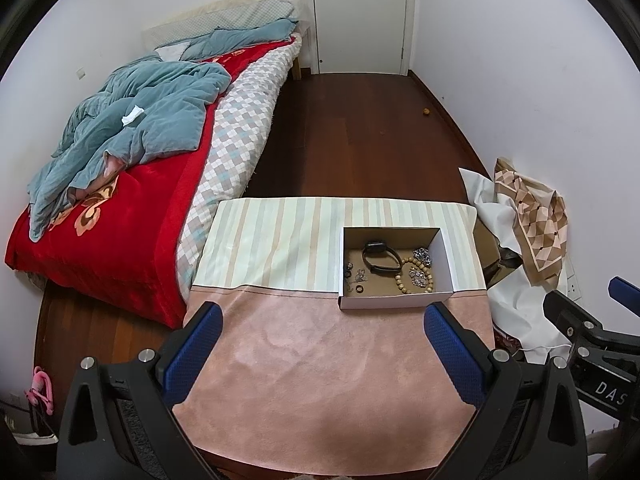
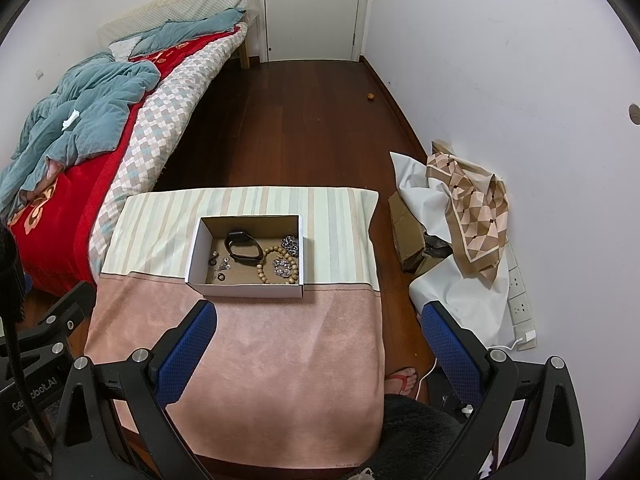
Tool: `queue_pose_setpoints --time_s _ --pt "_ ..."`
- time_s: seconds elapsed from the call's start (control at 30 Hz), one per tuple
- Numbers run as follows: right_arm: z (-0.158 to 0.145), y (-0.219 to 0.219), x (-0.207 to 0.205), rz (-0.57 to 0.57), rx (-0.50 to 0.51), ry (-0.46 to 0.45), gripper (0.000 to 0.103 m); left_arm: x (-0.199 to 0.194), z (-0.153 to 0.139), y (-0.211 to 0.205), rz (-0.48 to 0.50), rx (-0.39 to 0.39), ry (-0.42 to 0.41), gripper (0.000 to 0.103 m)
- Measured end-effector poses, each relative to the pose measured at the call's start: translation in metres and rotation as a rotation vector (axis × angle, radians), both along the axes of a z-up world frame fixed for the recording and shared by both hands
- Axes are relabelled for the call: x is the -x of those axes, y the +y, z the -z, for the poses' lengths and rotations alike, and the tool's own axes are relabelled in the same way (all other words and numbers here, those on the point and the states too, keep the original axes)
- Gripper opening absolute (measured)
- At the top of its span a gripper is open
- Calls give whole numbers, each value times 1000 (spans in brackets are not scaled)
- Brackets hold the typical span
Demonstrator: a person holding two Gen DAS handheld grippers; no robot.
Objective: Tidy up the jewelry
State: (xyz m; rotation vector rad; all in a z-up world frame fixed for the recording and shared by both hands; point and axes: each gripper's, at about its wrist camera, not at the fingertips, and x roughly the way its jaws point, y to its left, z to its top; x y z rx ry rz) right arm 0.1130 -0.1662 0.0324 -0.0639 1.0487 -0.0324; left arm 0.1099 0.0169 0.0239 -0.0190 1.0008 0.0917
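We hold our left gripper (image 1: 322,344) and our right gripper (image 2: 318,340) up over the pink end of the cloth (image 2: 248,360) on the table. Both claws are spread wide and hold nothing. The white box (image 1: 394,300) sits ahead of us, on the line where pink meets stripes. All the jewelry lies inside it — a black watch band (image 2: 242,249) at the back, a ring of wooden beads (image 2: 262,268) beside it, shiny silver bits (image 2: 289,245) on the right, and small rings (image 1: 359,289) and little bits on the left. A bed (image 1: 120,220) with a red cover stands left of the table.
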Motion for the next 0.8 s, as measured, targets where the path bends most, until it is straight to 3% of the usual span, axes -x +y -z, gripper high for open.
queue_pose_setpoints --time_s 0.8 --pt "0 -7 1 4 5 0 103 -2 -1 -1 0 0 -7 103"
